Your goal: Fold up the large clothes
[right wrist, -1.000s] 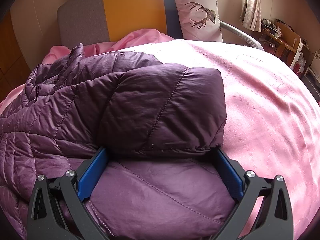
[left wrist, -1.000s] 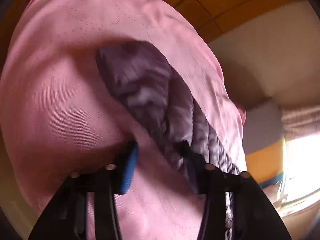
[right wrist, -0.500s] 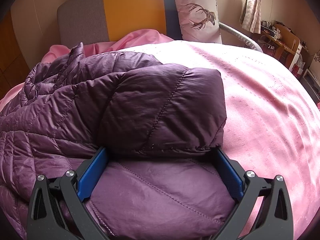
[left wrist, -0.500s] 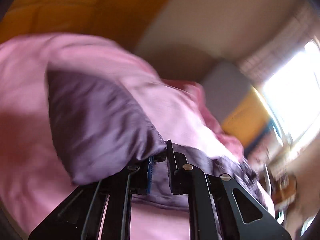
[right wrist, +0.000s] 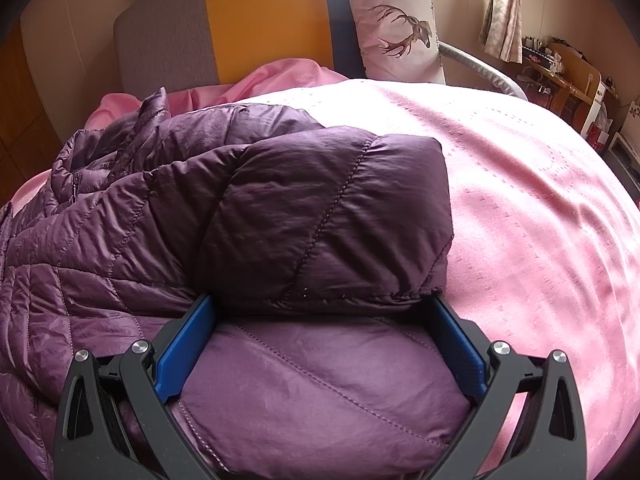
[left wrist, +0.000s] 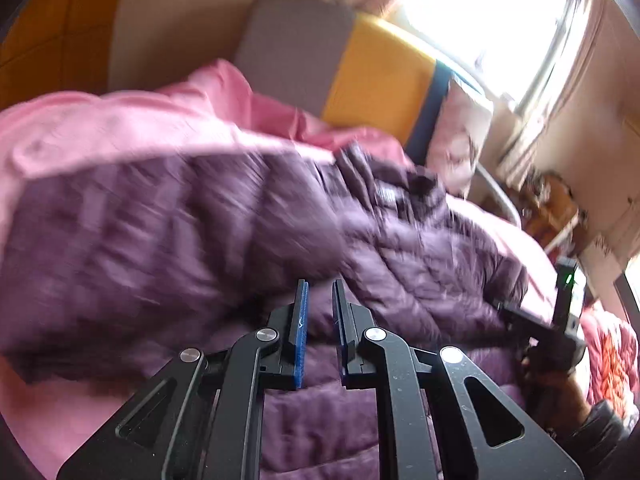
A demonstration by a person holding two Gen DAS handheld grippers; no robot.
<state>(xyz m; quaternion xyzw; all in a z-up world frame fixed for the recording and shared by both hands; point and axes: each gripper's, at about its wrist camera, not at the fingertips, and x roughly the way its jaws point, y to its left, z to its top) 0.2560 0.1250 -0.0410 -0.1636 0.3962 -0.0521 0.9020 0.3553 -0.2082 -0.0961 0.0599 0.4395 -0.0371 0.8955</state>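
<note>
Left wrist view: left gripper (left wrist: 320, 284) nearly pressed together over a purple quilted jacket (left wrist: 400, 264) on a pink bedspread (left wrist: 100, 128).

Its jaws have just been closing and now leave only a narrow slit. Purple cloth shows in that slit, but motion blur hides whether it is pinched or merely behind. The jacket lies across the bed, collar toward the grey and yellow headboard (right wrist: 264, 20) and the deer-print pillow (right wrist: 396, 28). In the right wrist view, the right gripper (right wrist: 320, 300) is spread wide, pointing down onto the jacket. A sleeve (right wrist: 328, 216) is folded across the jacket's body, and the blue pads (right wrist: 184, 352) flank the sleeve's cuff end. Bare pink bedspread lies to the right of the jacket. At the left view's right edge, a hand (left wrist: 548, 384) holds the right gripper.
</note>
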